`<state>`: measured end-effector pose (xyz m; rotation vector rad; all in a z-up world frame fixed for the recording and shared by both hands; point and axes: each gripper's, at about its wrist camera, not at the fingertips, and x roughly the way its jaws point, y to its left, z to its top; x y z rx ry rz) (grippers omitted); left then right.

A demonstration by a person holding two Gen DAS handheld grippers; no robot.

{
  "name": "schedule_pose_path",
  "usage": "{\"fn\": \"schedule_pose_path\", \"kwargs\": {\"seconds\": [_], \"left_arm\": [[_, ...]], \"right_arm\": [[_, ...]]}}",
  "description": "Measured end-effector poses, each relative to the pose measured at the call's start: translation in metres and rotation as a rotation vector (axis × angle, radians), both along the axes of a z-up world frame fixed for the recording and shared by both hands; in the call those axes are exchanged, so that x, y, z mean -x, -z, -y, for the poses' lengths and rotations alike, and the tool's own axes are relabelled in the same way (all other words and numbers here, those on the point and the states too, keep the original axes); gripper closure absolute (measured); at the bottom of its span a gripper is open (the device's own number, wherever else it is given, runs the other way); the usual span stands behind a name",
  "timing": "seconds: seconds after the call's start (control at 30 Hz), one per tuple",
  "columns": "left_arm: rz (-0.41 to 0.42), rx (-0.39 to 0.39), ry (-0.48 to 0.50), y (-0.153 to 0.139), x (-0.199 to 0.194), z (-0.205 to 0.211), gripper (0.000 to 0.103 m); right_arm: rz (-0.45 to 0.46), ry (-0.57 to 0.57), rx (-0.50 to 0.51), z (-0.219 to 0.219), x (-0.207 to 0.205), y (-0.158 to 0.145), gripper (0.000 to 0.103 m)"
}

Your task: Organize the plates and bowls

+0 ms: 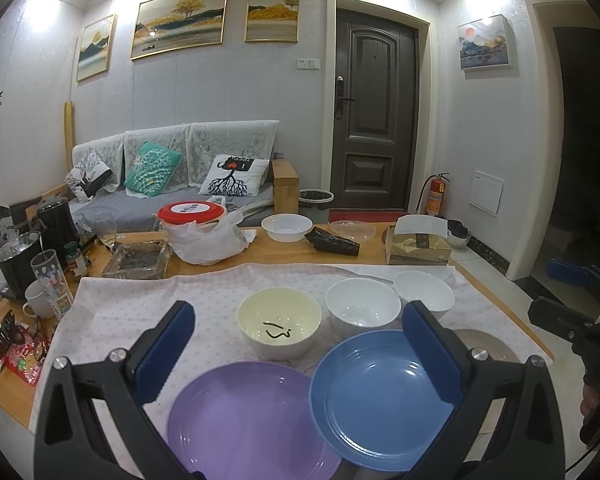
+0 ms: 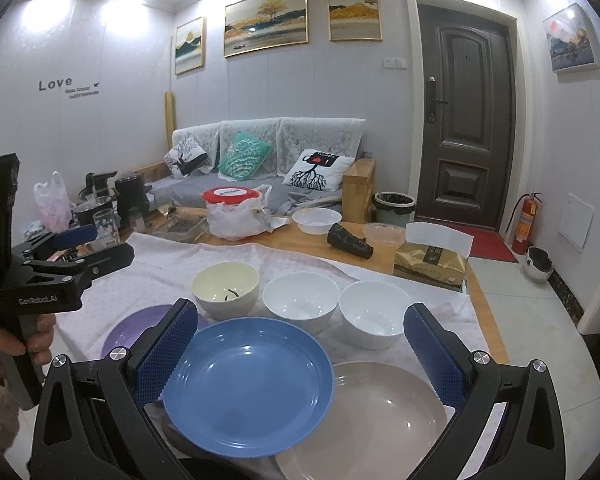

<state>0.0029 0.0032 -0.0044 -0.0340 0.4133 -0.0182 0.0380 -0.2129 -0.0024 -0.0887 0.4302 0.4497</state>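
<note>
Both tongs, left [image 1: 298,354] and right [image 2: 300,354], gaping empty above the clothed bench [image 2: 160,276], purple plate [image 1: 248,420], blue plate [image 2: 248,384], grey plate [image 2: 376,420] and three bowls unstacked, seemingly awaiting sorting.

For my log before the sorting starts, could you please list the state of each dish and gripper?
Left gripper: open, empty.
Right gripper: open, empty.
Cream bowl: upright, dark scrap inside.
Two white bowls: upright, empty.
Blue plate: overlapping grey plate.
Purple plate: flat, empty.
</note>
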Motion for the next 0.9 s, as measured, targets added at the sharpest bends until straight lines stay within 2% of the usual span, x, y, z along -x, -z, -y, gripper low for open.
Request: {"fn": "schedule_pose_path", "kwargs": {"seconds": [0.67,0.9], "left_arm": [[-0.005,0.009,0.04,0.002,-0.001,-0.001,0.001],[-0.078,0.059,0.1,0.017,-0.018,-0.007,0.002]], "right_arm": [[-0.023,0.013,-0.026,0.006,-0.001,0.004,0.002],[-0.085,0.024,-0.035,0.017,-0.01,0.018,0.021]]}}
